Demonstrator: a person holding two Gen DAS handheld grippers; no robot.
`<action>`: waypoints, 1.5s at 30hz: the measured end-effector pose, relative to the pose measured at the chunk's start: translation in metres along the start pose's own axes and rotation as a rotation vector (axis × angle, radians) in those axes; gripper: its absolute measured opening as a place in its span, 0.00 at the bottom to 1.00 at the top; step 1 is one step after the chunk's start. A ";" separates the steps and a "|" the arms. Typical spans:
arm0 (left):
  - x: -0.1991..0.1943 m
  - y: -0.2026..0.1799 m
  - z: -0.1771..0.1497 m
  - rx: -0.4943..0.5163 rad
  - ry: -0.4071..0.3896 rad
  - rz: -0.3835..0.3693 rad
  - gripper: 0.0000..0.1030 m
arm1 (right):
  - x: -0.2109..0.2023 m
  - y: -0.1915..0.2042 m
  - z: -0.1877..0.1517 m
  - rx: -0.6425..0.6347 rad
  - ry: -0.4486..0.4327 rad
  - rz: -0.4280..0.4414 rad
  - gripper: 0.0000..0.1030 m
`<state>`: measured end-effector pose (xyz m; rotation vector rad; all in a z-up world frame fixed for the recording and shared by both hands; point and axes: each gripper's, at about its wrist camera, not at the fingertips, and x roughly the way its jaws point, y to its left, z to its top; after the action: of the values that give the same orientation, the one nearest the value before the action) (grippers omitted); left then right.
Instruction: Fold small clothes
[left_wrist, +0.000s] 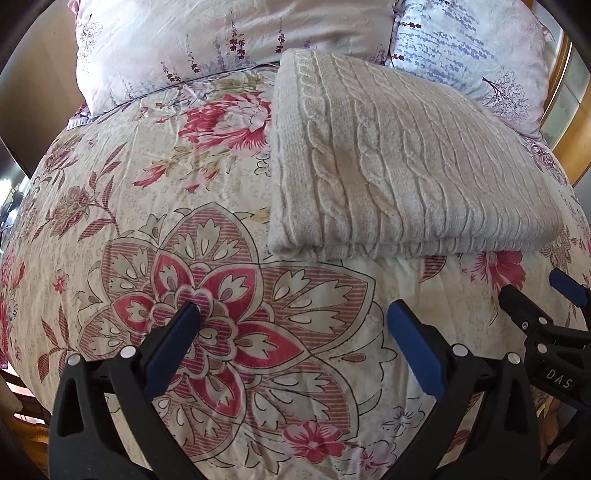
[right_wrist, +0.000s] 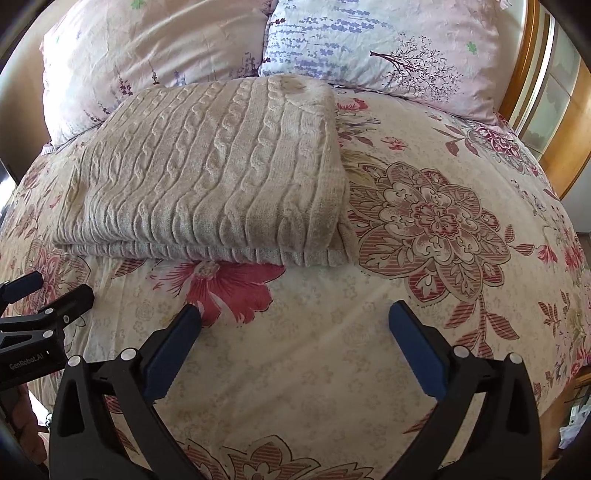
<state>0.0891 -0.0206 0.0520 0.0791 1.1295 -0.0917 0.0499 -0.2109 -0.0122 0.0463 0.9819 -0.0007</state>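
On the floral bedspread (left_wrist: 155, 192) lies one folded cable-knit sweater (left_wrist: 399, 166), cream-grey, flat and squared, its far edge touching the two pillows (left_wrist: 177, 40) at the head of the bed. One pillow is pinkish with lavender sprigs, the other pale blue with a tree print. Two grippers hover over the quilt on the near side of the sweater, apart from it. The left gripper (left_wrist: 293, 314) has its two blue-padded fingers spread wide, holding nothing. The right gripper (right_wrist: 295, 314) is likewise spread, empty. A wooden bed frame (right_wrist: 532, 74) curves along the right.
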 end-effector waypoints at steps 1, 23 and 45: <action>0.000 0.000 0.000 -0.002 -0.001 0.000 0.98 | 0.000 0.000 0.000 0.000 -0.002 0.000 0.99; 0.000 0.000 0.000 -0.014 -0.001 0.004 0.98 | 0.000 -0.002 -0.001 0.009 -0.016 0.006 0.99; 0.000 0.000 0.000 -0.012 -0.001 0.004 0.98 | 0.001 -0.003 -0.001 0.003 -0.016 0.010 0.99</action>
<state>0.0891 -0.0209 0.0520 0.0700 1.1287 -0.0814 0.0495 -0.2135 -0.0133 0.0540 0.9660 0.0064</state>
